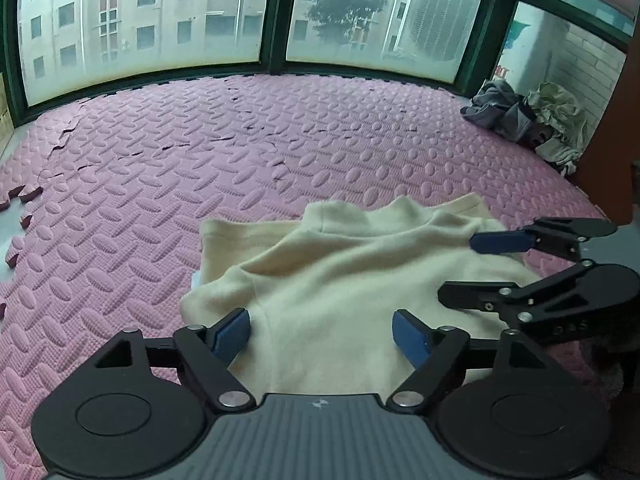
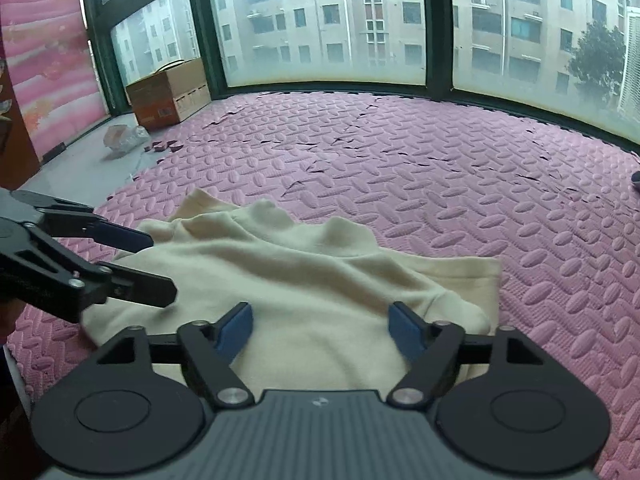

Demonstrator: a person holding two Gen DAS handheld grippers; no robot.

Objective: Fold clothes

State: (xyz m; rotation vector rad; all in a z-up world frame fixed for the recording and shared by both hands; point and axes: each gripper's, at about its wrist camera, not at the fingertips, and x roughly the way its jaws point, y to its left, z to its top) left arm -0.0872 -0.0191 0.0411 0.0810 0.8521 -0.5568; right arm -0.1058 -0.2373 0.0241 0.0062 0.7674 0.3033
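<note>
- A cream fleece garment (image 1: 360, 280), soft and thick, lies partly folded on the pink embossed foam floor mat (image 1: 160, 180), filling the lower centre of both wrist views.
- The left gripper (image 1: 322, 336) hangs over the garment's near edge with its blue pads spread wide apart; cloth shows between them, but nothing is pinched.
- The right gripper (image 2: 320, 332) stands the same way, pads apart and empty, above the near edge further along.
- Each gripper shows in the other's view: the right at the right edge of the left view, the left at the left edge of the right view, so they sit side by side.
- The garment's long axis seems to run across the frame, though the fisheye bend makes this uncertain.
- The cloth lies straight ahead and below both grippers; neither is clearly nearer.
- A pile of grey and pale clothes (image 1: 528, 120) waits at the upper right by the window.
</note>
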